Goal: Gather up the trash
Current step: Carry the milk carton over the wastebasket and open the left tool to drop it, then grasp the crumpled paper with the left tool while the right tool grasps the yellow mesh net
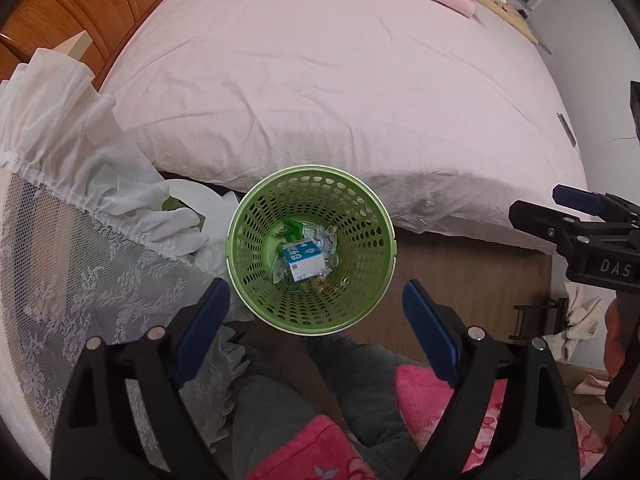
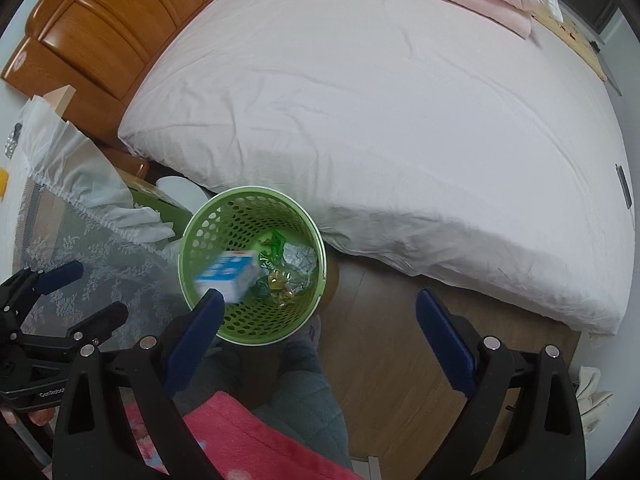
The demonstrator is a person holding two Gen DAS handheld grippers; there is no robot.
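Observation:
A green perforated bin stands on the floor beside the bed. At its bottom lie a blue-and-white carton, green wrappers and crumpled foil. My left gripper hangs open right over the bin with nothing between its blue pads. In the right wrist view the carton looks blurred inside the bin, near its left wall. My right gripper is open and empty, to the right of the bin above the floor. Each gripper shows in the other's view: the right gripper and the left gripper.
A bed with a pale pink sheet fills the far side, with a wooden headboard at the left. White lace cloth drapes at the left. The person's grey trouser legs and a pink garment are below. A white rag lies at the right.

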